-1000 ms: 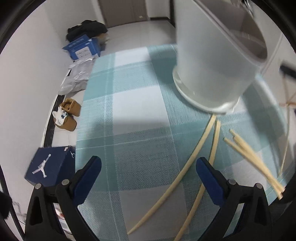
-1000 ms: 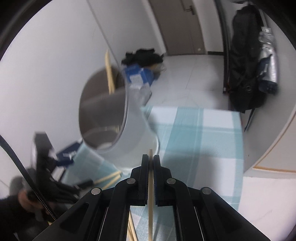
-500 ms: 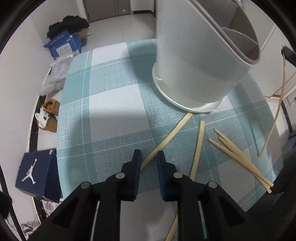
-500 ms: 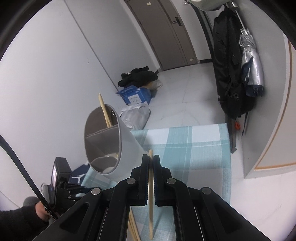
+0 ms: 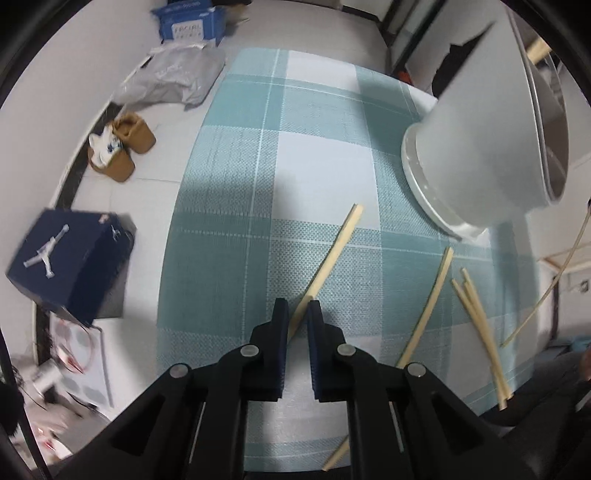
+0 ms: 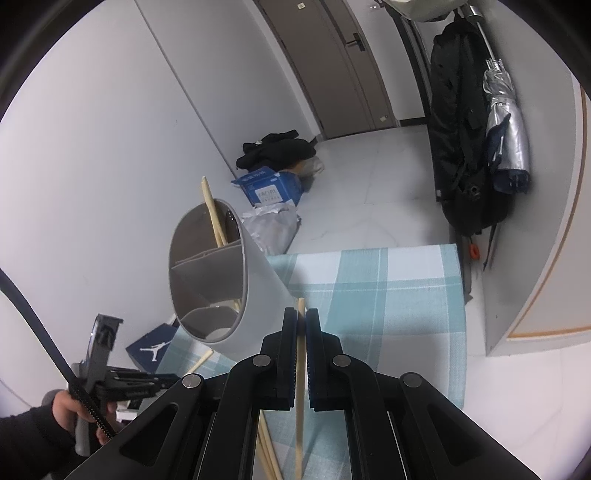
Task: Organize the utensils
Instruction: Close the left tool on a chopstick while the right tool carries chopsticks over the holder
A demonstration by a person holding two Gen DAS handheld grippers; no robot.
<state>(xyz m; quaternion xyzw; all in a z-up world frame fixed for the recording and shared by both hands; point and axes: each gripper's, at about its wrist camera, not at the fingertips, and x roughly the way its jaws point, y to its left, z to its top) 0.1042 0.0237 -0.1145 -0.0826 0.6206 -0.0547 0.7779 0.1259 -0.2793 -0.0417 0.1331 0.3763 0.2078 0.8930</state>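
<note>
tablecloth [image 5: 325, 155] under half-hidden chopstick [image 5: 332, 247]

The left wrist view looks steeply down along its gripper [image 5: 298, 314] onto the checked cloth [image 5: 325, 162], close above it, with floor clutter along its left edge. The right wrist view sits higher and faces more outward, over its gripper [image 6: 301, 325] across the cloth [image 6: 388, 291] toward the door [image 6: 328, 62] and the hallway floor. Both take in the cloth, the grey holder [image 5: 480, 147] [image 6: 255, 291], the blue box [image 5: 192, 22] [image 6: 269, 188] and the dark shoebox [image 5: 70, 262] [image 6: 151, 350]. The right view also catches the left gripper [image 6: 162, 380] at its lower left.
</note>
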